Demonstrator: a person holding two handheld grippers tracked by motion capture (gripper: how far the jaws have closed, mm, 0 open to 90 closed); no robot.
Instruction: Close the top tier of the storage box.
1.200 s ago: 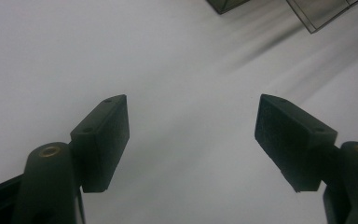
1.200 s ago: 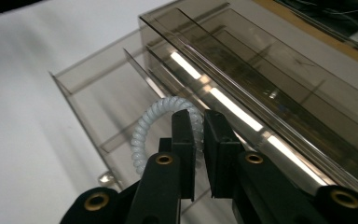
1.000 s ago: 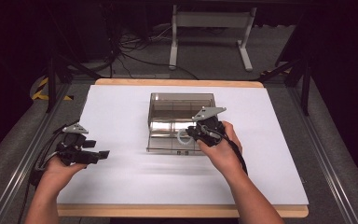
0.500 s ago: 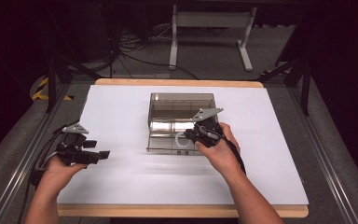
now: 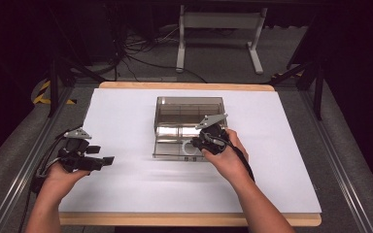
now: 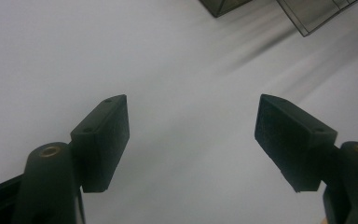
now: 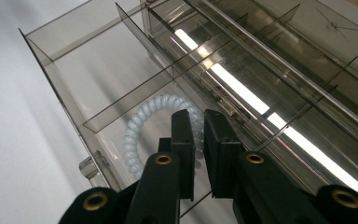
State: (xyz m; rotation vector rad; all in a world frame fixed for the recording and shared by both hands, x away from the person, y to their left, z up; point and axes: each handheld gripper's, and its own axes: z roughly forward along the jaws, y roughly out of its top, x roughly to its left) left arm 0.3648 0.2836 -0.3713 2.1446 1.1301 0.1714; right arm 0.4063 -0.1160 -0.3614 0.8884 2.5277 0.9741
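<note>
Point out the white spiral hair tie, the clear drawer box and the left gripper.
white spiral hair tie [image 7: 137,126], right gripper view, on the left arc of the coil.
clear drawer box [image 5: 189,103], high view, on its top panel.
left gripper [image 6: 192,140], left gripper view, midway between its open fingers.

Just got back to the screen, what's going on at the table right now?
A person works a gripper in each hand. The right gripper reaches into the pulled-out drawer of a clear plastic box, its jaws nearly shut over a white coiled hair tie in the drawer's front compartment; whether they pinch it I cannot tell. The left gripper hangs open above the white table cover, off to the side, holding nothing.
</note>
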